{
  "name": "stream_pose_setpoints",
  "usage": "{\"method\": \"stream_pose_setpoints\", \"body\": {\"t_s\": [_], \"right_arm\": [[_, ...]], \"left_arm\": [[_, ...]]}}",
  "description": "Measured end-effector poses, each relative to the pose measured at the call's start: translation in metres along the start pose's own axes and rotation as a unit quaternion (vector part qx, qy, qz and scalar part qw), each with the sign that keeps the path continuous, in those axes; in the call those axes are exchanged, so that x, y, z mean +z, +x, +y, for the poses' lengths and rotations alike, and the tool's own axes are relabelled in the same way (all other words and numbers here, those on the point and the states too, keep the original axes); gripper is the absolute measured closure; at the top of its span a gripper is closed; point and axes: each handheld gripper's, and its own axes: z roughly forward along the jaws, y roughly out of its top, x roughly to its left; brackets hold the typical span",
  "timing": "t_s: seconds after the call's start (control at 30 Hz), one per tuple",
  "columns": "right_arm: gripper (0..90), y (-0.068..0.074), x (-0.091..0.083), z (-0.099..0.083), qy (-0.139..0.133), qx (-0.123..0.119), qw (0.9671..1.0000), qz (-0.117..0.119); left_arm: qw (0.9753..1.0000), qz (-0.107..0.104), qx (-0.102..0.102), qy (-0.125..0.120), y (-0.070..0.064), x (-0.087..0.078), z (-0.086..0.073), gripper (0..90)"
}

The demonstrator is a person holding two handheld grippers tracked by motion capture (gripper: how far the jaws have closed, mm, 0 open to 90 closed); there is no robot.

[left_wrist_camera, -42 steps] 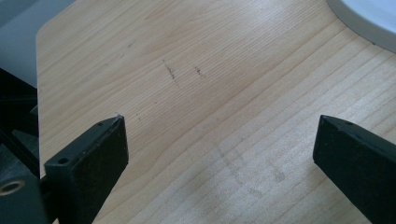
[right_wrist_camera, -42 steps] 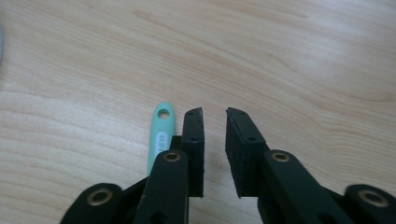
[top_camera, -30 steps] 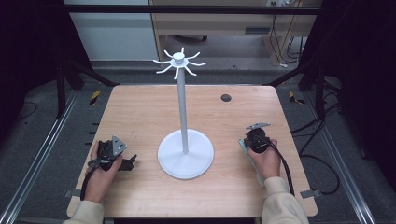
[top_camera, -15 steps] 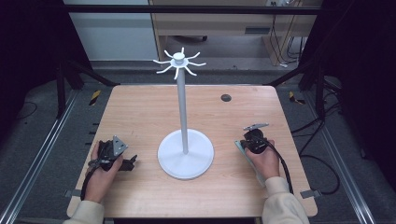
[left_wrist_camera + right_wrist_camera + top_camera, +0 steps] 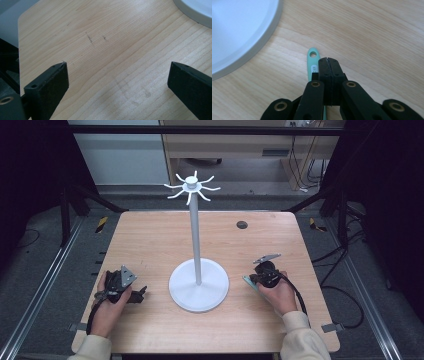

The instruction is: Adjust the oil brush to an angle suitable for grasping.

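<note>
- Two grippers are sitting low on the wooden table (image 5: pixel 150 245), one near each side edge, with a white stand (image 5: pixel 198 270) between them.
- The left gripper (image 5: pixel 117 82) is spreading its jaws wide over bare wood.
- The right gripper (image 5: pixel 329 61) is pressing its jaws together, with nothing between them.
- A thin green handle (image 5: pixel 313 58) is lying flat, partly under the right gripper's jaws, its hole end pointing toward the stand's round base.
- Its small white label is too tiny to read.
</note>
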Motion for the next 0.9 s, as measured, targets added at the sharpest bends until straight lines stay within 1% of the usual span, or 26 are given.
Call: {"method": "stream_pose_setpoints", "body": {"t_s": [0.03, 0.07, 0.1, 0.13, 0.2, 0.23, 0.27, 0.33, 0.37, 0.4, 0.43, 0.53, 0.57, 0.6, 0.63, 0.67, 0.7, 0.73, 0.83, 0.9], "right_arm": [[90.0, 0.003, 0.0, 0.0, 0.002, -0.002, 1.0, 0.004], [90.0, 0.005, 0.0, 0.0, 0.004, -0.01, 0.9999, 0.007], [90.0, 0.008, 0.0, 0.001, 0.005, -0.009, 0.9999, 0.01], [90.0, 0.01, 0.0, 0.001, 0.008, -0.016, 0.9997, 0.015], [90.0, 0.015, 0.0, 0.001, 0.012, -0.021, 0.9995, 0.02], [90.0, 0.017, -0.001, 0.0, 0.014, -0.03, 0.9992, 0.022], [90.0, 0.02, -0.001, 0.0, 0.017, -0.027, 0.9991, 0.027], [90.0, 0.023, -0.001, 0.0, 0.017, -0.038, 0.9986, 0.032], [90.0, 0.025, -0.002, 0.0, 0.021, -0.037, 0.9986, 0.033], [90.0, 0.026, -0.002, 0.0, 0.021, -0.042, 0.9983, 0.033], [90.0, 0.027, -0.002, 0.0, 0.023, -0.043, 0.9983, 0.032], [90.0, 0.03, -0.006, 0.003, 0.023, -0.065, 0.9974, 0.021], [90.0, 0.03, -0.009, 0.004, 0.022, -0.07, 0.9971, 0.021], [90.0, 0.03, -0.009, 0.004, 0.022, -0.07, 0.9971, 0.021], [90.0, 0.031, -0.012, 0.004, 0.021, -0.074, 0.9968, 0.02], [90.0, 0.032, -0.019, 0.005, 0.024, -0.087, 0.9958, 0.018], [90.0, 0.032, -0.023, 0.005, 0.024, -0.093, 0.9951, 0.02], [90.0, 0.033, -0.026, 0.004, 0.024, -0.095, 0.9949, 0.02], [90.0, 0.033, -0.035, 0.002, 0.039, -0.109, 0.9931, 0.016], [90.0, 0.032, -0.041, 0.001, 0.048, -0.114, 0.9922, 0.013]], "left_arm": [[1.0, 0.0, 0.0, 0.0, 0.0, 0.0, 0.0, 2.9], [1.0, 0.0, 0.0, 0.0, 0.0, 0.0, 0.0, 3.0], [1.0, 0.0, 0.0, 0.0, 0.0, 0.0, 0.0, 2.9], [1.0, 0.0, 0.0, 0.0, 0.0, 0.0, 0.0, 3.0], [1.0, 0.0, 0.0, 0.0, 0.0, 0.0, 0.0, 3.0], [1.0, 0.0, -0.001, 0.0, 0.0, 0.0, 0.0, 3.0], [1.0, 0.0, -0.001, 0.0, 0.0, -0.001, 0.0, 3.0], [1.0, 0.0, -0.001, 0.0, 0.0, -0.001, 0.0, 2.9], [1.0, 0.001, -0.001, 0.0, 0.0, 0.0, 0.0, 3.0], [1.0, 0.0, 0.0, 0.0, 0.0, 0.0, 0.0, 3.0], [1.0, 0.0, 0.0, 0.0, 0.0, 0.0, 0.0, 2.9], [1.0, 0.0, 0.004, 0.001, -0.001, 0.0, 0.001, 2.9], [1.0, -0.001, 0.005, 0.002, -0.002, 0.0, 0.001, 3.0], [1.0, -0.001, 0.005, 0.002, -0.002, 0.0, 0.001, 2.9], [1.0, -0.001, 0.005, 0.003, -0.002, 0.0, 0.001, 2.9], [1.0, 0.0, 0.003, 0.001, -0.002, 0.0, 0.001, 2.9], [1.0, 0.0, 0.002, 0.001, -0.001, -0.001, 0.0, 3.0], [1.0, 0.001, 0.001, 0.001, -0.001, -0.001, 0.0, 2.9], [1.0, 0.002, 0.002, 0.002, 0.0, -0.001, 0.0, 2.9], [1.0, 0.002, 0.001, 0.002, 0.0, -0.001, 0.0, 2.9]]}}
